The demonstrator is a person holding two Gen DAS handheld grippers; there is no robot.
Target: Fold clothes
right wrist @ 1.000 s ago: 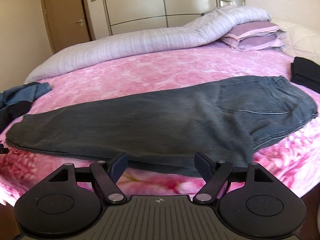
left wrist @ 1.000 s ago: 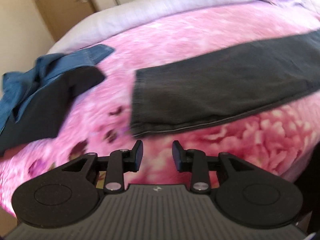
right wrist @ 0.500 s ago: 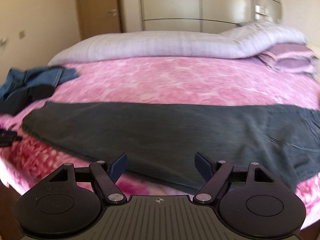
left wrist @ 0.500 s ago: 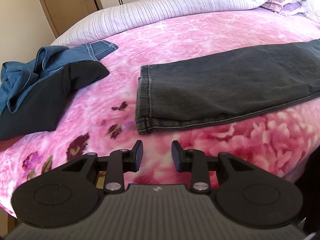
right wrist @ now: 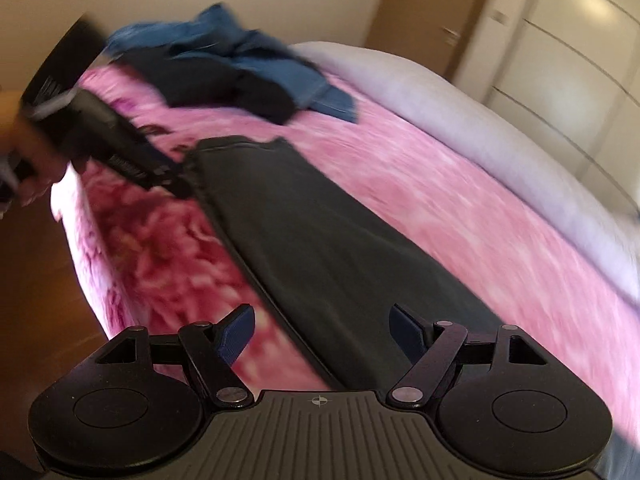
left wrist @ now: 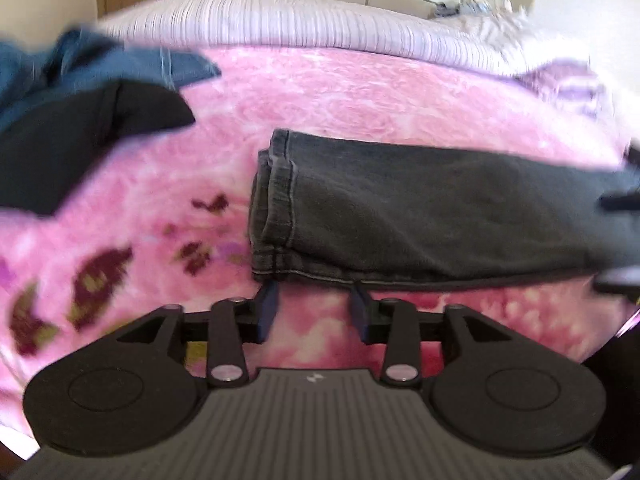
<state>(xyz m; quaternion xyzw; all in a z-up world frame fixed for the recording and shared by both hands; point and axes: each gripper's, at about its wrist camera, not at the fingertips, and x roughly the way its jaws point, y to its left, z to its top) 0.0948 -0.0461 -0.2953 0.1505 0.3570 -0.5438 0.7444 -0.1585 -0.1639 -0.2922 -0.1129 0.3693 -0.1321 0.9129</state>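
Jeans (left wrist: 420,208), dark grey, are lying stretched flat across the pink bedspread (left wrist: 360,92), hem end nearest the left gripper (left wrist: 314,300), whose fingers are sitting apart just at the hem's near edge. Right gripper (right wrist: 322,330) is hovering spread wide over the leg. Blue and black clothes (right wrist: 240,64) are lying heaped beyond.

Jeans (left wrist: 440,208) lie flat across the bed (left wrist: 360,92), hem end at the left tongs (left wrist: 314,304) at six o'clock, a clothes pile (left wrist: 80,120) at ten o'clock, a rolled duvet (left wrist: 300,28) behind at twelve o'clock.
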